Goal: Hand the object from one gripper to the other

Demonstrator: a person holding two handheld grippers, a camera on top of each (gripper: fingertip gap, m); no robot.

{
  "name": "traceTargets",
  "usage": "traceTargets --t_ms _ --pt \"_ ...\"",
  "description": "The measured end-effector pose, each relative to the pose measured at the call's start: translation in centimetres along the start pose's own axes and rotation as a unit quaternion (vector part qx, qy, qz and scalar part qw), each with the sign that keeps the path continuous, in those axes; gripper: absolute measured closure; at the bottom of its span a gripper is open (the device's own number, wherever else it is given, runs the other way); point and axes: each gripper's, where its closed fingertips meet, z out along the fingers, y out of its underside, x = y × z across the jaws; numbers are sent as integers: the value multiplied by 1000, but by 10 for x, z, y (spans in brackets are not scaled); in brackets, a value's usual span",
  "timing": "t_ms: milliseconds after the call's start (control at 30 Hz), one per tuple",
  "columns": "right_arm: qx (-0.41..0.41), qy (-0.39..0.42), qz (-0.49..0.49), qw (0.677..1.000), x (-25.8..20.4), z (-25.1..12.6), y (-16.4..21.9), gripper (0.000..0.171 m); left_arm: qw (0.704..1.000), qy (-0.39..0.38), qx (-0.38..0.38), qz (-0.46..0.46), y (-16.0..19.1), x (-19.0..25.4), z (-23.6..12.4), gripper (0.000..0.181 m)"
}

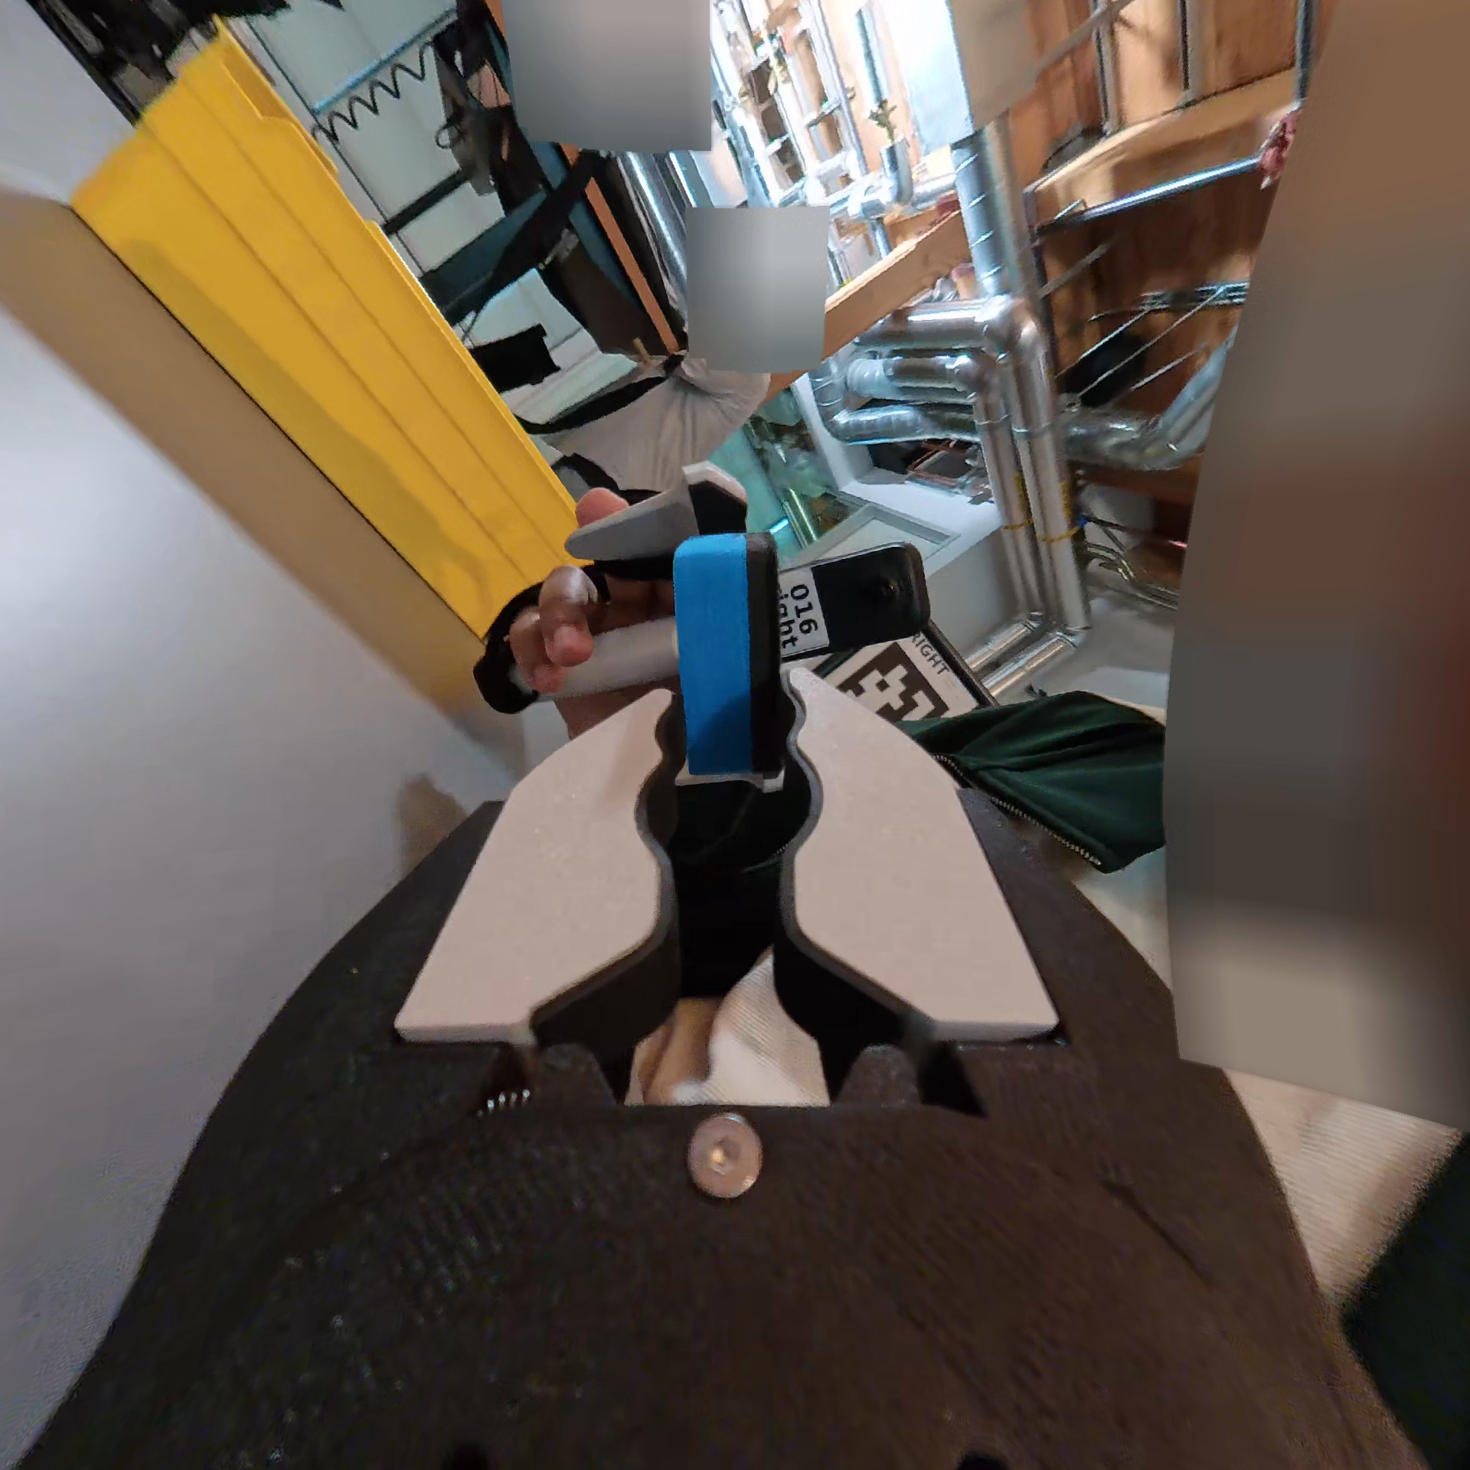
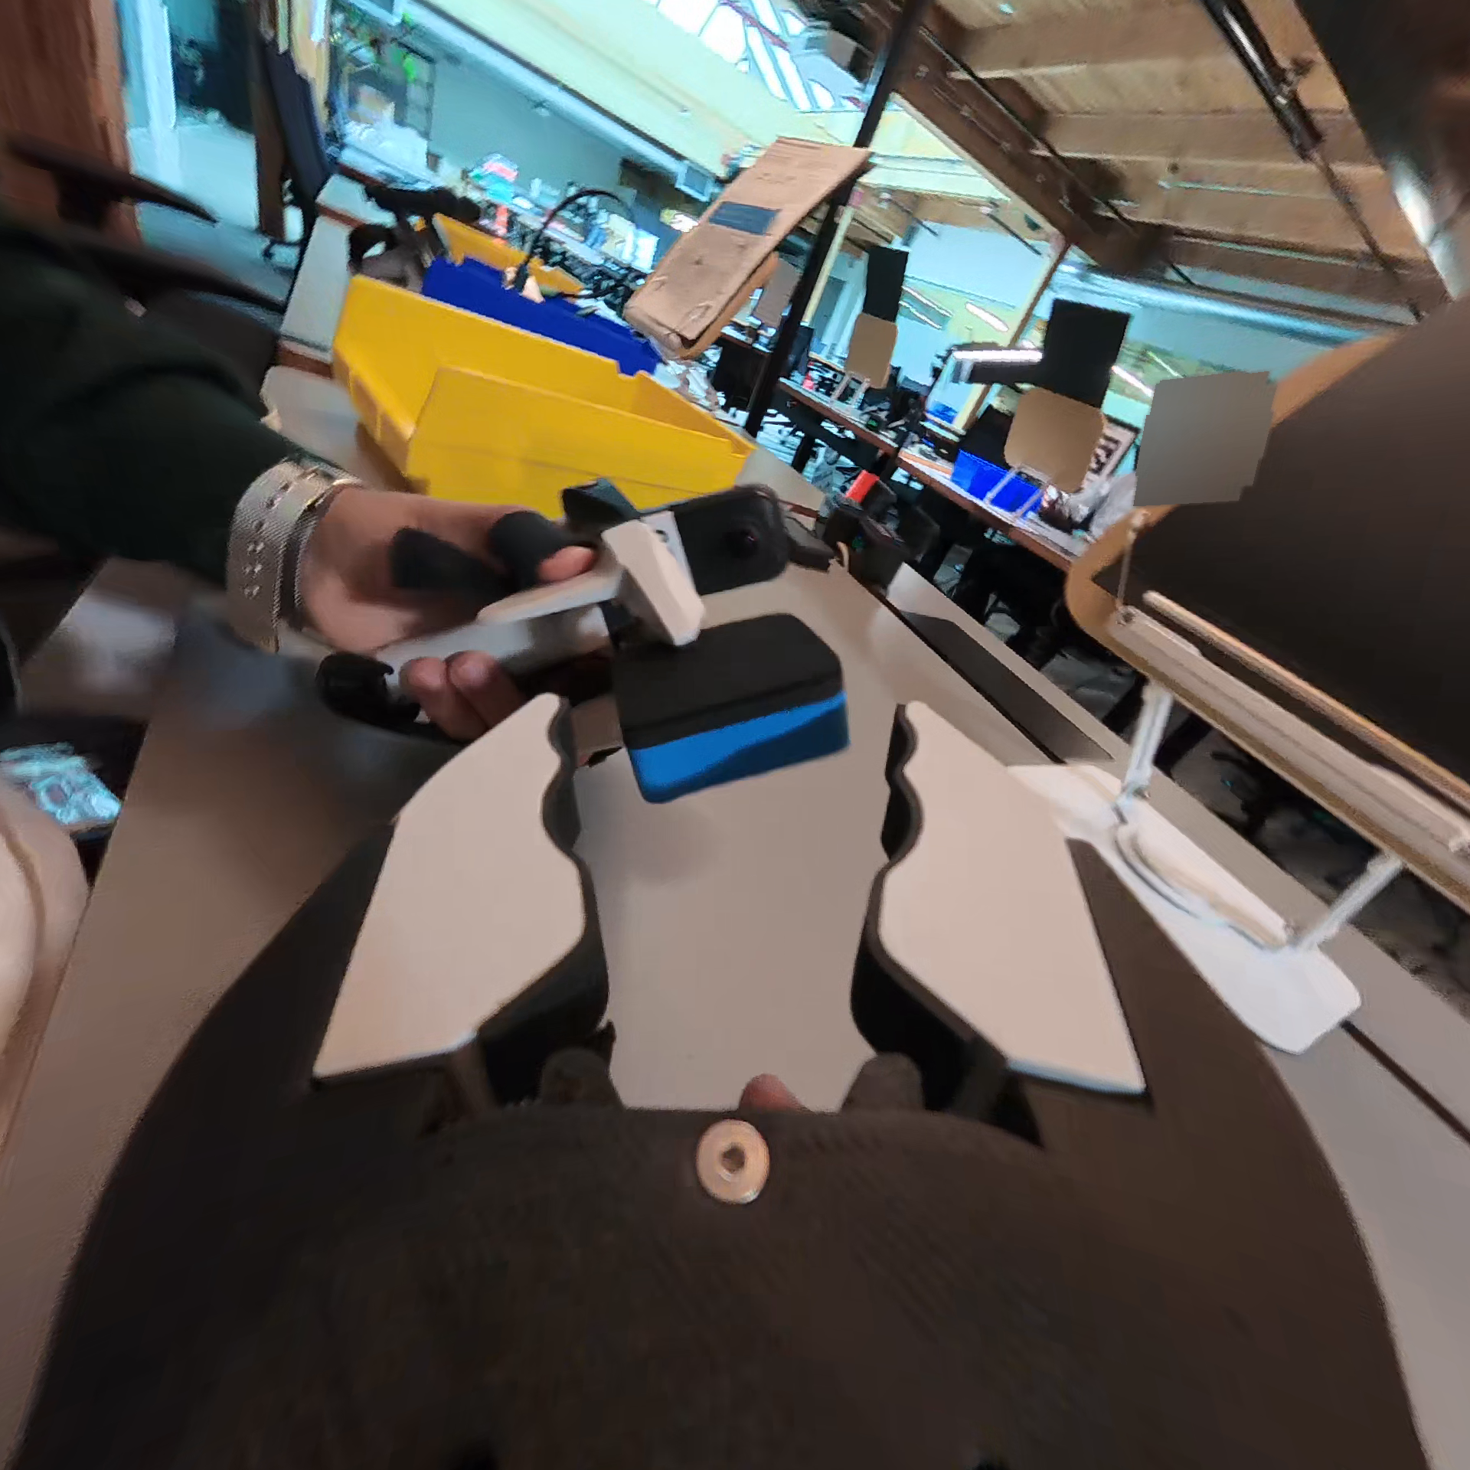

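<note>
Only the right wrist view shows the yellow plastic bins [image 2: 509,414]. The left gripper [image 1: 728,736] is clamped on the blue-and-black foam block [image 1: 720,660]; the right gripper [image 2: 736,764] gapes wide, the block between its fingertips, apparently untouched.

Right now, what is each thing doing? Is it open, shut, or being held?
Left gripper: shut on the block.
Right gripper: open, with a finger on either side of the block, not touching it.
Block: held in the air above the table, tilted.
Yellow bin: upright on the table, open at the top.
</note>
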Motion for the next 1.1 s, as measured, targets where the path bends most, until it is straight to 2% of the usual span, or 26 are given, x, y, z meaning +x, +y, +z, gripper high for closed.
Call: traceTargets --t_ms 100,167,367,400,467,567,667,767,900,1000,1100 --pt "-3 -11 -15 1000 -5 1 0 101 1000 2 -21 -13 7 0 3 160" --pt "-8 -18 -24 1000 -7 0 2 112 999 5 -27 -18 8 0 4 160" --pt "-19 -21 -24 999 -7 0 5 112 1000 0 -22 -8 8 -4 4 159" --pt "-23 -17 -27 999 -7 0 6 112 1000 -20 -15 -1 6 -10 3 153" --pt "-38 -1 -32 999 -2 0 10 113 998 -69 -6 15 4 -25 -1 126" --pt "-108 35 -55 992 7 0 27 113 990 -132 14 43 -4 -40 -8 106" --pt "-197 68 -109 972 9 3 43 113 976 -198 -1 92 -5 -52 -13 92" --pt "-270 79 -181 943 1 8 53 113 961 -239 -37 136 2 -57 -10 91" --pt "-336 85 -261 901 -9 13 62 112 946 -265 -81 168 13 -59 -6 99" --pt "-346 87 -276 892 -14 16 61 112 942 -270 -99 172 19 -60 -3 107" --pt "-345 86 -274 894 -17 18 59 112 943 -267 -101 173 20 -59 -4 125"
